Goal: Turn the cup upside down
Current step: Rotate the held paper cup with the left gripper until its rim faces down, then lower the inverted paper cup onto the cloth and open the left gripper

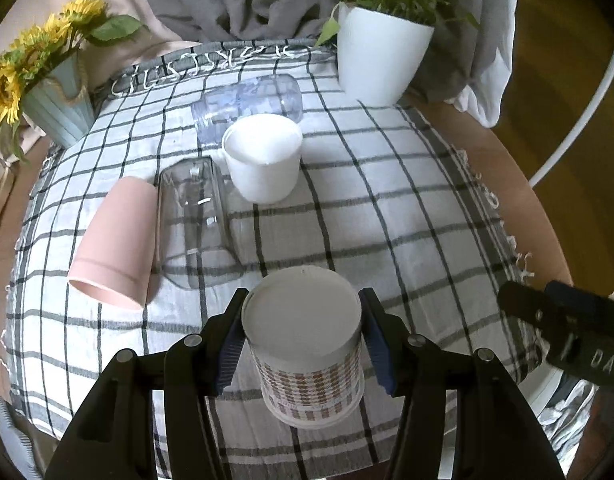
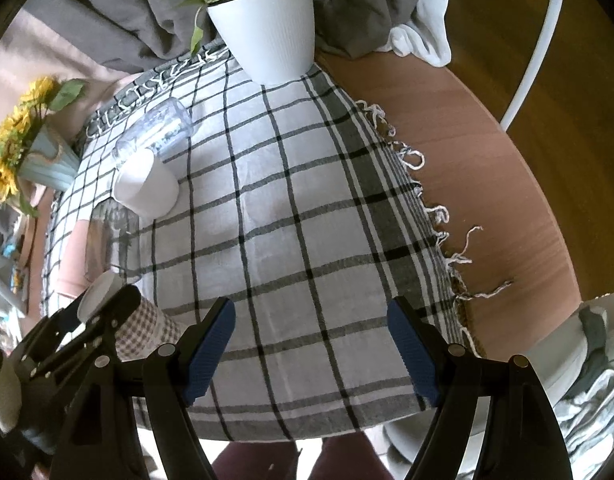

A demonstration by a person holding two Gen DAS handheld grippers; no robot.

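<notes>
Paper cup with brown houndstooth print and flat white base [image 1: 307,344] is being gripped base-up between the ribbed blue pads [image 1: 230,354] of the left gripper [image 1: 303,340], near the front edge of the checked grey-and-white cloth [image 1: 387,216]. The right gripper [image 2: 311,356] is being held wide apart with nothing between its fingers, over bare cloth. Open room is being left rightward toward the fringed hem [image 2: 435,208].
</notes>
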